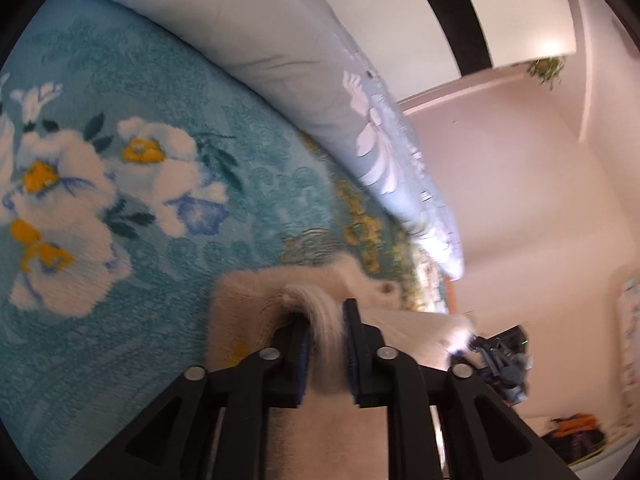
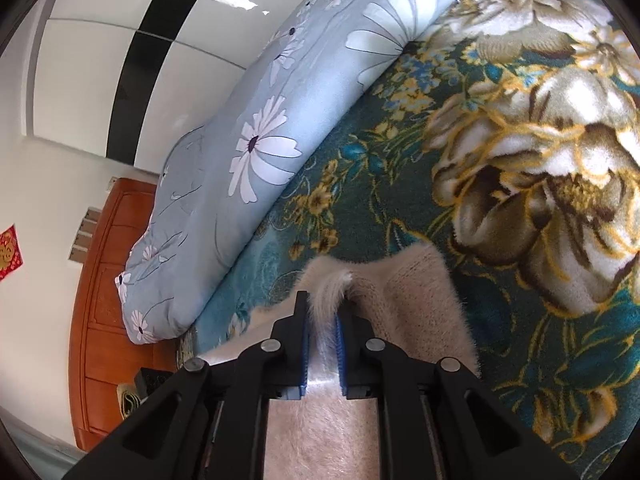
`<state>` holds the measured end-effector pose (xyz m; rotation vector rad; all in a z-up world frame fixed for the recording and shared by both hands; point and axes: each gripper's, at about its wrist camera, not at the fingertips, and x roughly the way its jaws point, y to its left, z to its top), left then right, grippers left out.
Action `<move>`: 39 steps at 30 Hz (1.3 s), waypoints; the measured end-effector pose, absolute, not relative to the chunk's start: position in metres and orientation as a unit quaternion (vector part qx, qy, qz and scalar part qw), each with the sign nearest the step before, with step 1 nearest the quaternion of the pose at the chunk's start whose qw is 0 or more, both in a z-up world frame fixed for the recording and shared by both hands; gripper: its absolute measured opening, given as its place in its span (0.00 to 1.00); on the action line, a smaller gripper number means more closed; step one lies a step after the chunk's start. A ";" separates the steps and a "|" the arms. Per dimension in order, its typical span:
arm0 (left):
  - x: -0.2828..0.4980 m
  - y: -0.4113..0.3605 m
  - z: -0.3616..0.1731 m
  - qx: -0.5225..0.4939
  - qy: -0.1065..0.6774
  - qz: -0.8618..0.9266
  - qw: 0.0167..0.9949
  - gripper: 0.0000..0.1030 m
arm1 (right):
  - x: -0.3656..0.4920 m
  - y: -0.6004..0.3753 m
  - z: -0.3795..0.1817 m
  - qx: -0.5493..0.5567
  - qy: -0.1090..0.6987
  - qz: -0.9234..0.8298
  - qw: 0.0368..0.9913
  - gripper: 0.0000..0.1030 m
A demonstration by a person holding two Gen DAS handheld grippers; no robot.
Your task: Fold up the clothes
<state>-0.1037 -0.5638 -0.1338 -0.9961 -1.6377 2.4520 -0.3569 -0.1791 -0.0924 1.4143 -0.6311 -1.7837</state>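
Observation:
A fuzzy beige knit garment (image 1: 256, 304) lies on a teal floral blanket (image 1: 120, 208). My left gripper (image 1: 325, 320) is shut on a pinched fold of the garment, with fabric bunched between its blue pads. In the right wrist view the same beige garment (image 2: 416, 296) lies on the blanket (image 2: 400, 184). My right gripper (image 2: 325, 312) is shut on another pinched edge of it. The right gripper (image 1: 496, 356) also shows in the left wrist view, at the garment's far corner.
A rolled pale-blue daisy quilt (image 2: 240, 152) lies along the far side of the blanket, also in the left wrist view (image 1: 280, 40). A wooden cabinet (image 2: 108, 280) stands beyond the bed. White and black wardrobe panels (image 2: 120, 60) are behind.

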 end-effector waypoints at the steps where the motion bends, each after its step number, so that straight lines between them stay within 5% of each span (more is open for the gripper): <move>1: -0.102 -0.564 -0.131 -0.311 -0.529 0.790 0.019 0.36 | -0.356 -0.178 -0.089 0.548 -0.247 -0.700 0.385 0.37; 3: -0.095 -0.562 -0.118 -0.295 -0.513 0.806 0.007 0.54 | -0.354 -0.171 -0.080 0.529 -0.253 -0.707 0.394 0.59; 4: -0.092 -0.561 -0.112 -0.287 -0.504 0.815 0.001 0.59 | -0.353 -0.167 -0.077 0.524 -0.252 -0.712 0.394 0.60; 11: -0.077 -0.547 -0.098 -0.328 -0.437 0.838 -0.012 0.64 | -0.338 -0.132 -0.086 0.525 -0.243 -0.715 0.391 0.61; 18: -0.067 -0.530 -0.136 -0.392 -0.418 0.820 -0.012 0.67 | -0.315 -0.110 -0.131 0.552 -0.262 -0.671 0.419 0.80; 34: -0.086 -0.525 -0.168 -0.377 -0.477 0.794 -0.009 0.68 | -0.317 -0.145 -0.147 0.556 -0.231 -0.675 0.426 0.83; 39: -0.083 -0.521 -0.164 -0.379 -0.469 0.798 -0.017 0.59 | -0.312 -0.141 -0.147 0.561 -0.225 -0.684 0.409 0.68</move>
